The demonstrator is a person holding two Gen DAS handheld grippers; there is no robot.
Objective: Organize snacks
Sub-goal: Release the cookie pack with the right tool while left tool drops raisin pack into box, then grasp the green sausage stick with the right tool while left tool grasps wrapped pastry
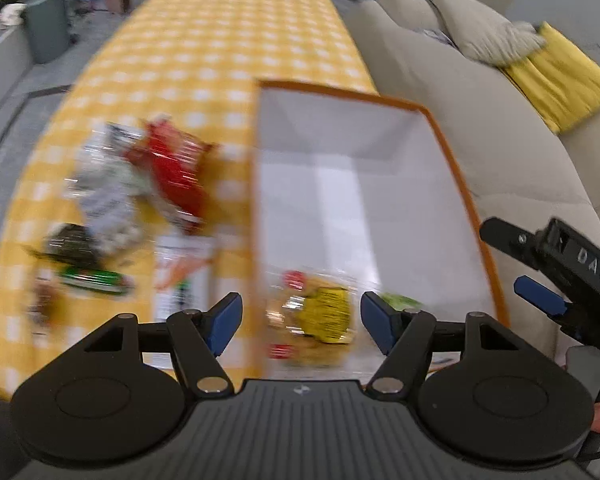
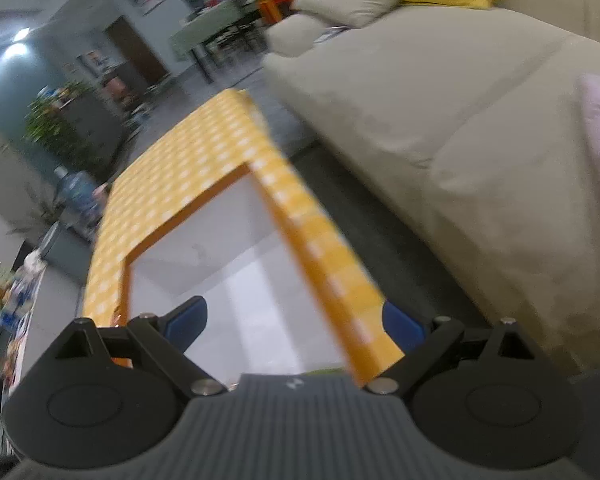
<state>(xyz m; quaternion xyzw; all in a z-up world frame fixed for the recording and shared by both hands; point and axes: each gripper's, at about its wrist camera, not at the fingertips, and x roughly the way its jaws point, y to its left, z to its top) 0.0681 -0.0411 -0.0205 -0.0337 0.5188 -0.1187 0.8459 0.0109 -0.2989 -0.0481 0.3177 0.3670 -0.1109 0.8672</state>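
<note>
Presently, left wrist view: the left gripper (image 1: 301,326) stands with jaws spread wide and nothing between the pads. It hangs over the near end of the orange-rimmed box (image 1: 452,152), whose white interior is mostly bare. A clear packet with a yellow label (image 1: 316,320) lies on the box floor at that near end, below the open jaws and apart from them; a green item (image 1: 402,301) shows just beside it, too blurred to identify. Outside the box, to its left on the yellow checked tablecloth (image 1: 204,48), the remaining snacks lie loose: a red packet (image 1: 176,168), a clear crinkled bag (image 1: 108,196), a dark packet (image 1: 70,242), a green wrapper (image 1: 94,279) and a white carton-like pack (image 1: 184,276). The right gripper (image 1: 548,280) shows at the frame's right edge, beyond the box's right wall.

Right wrist view: the right gripper's jaws are spread, straddling the right-hand wall of the box, one blue pad (image 2: 188,320) inside and the other outside. The pads do not appear to press on the wall. A beige sofa (image 2: 460,120) runs alongside.

Assessment: one deposit looks complete, and the job is at an early stage, most items remaining on the cloth. The next move calls for carrying the open left jaws across to the pile, centring on a single packet, likely the red one lying topmost, and closing gently, since crinkled film slips and crushes readily.
</note>
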